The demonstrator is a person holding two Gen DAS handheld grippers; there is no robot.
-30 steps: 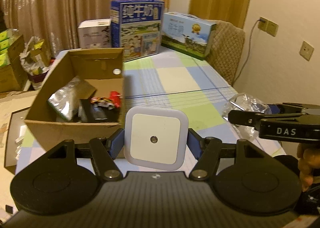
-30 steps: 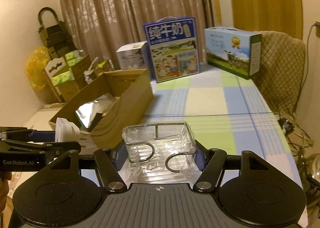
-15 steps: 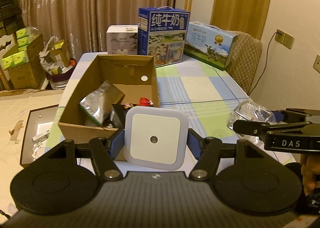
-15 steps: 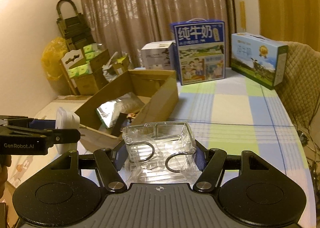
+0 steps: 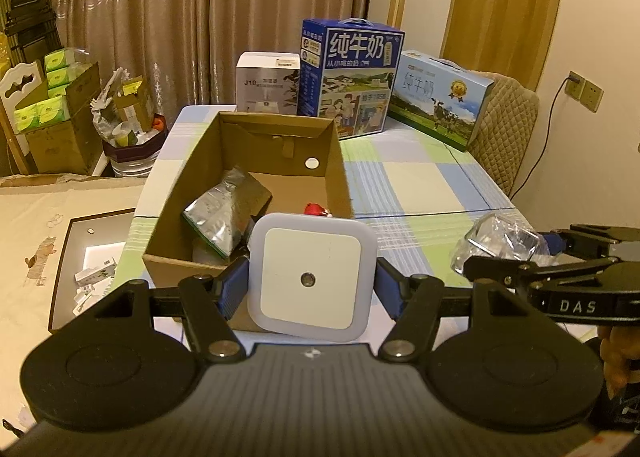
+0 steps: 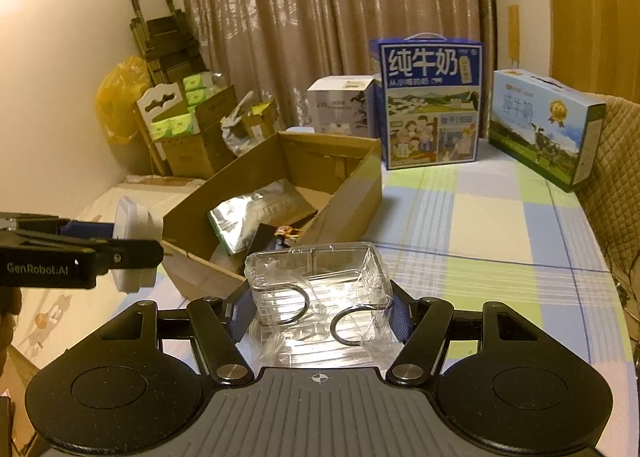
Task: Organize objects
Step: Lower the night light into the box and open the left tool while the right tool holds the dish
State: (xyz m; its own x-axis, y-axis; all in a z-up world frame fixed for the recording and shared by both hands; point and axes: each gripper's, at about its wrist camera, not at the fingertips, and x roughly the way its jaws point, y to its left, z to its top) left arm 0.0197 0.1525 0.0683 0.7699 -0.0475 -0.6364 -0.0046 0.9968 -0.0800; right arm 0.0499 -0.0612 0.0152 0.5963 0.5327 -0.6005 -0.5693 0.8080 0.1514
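left gripper clamped on night light | right gripper squeezing clear plastic case | risk – thin case could buckle, slip before cardboard box

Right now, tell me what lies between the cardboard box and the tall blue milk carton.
Nothing: only a bare strip of checked tablecloth separates cardboard box from milk carton, clearest in the right wrist view.

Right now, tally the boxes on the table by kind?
Open cardboard box: 1
Milk cartons: 2, dark blue and light blue
White appliance box: 1
Total: 4
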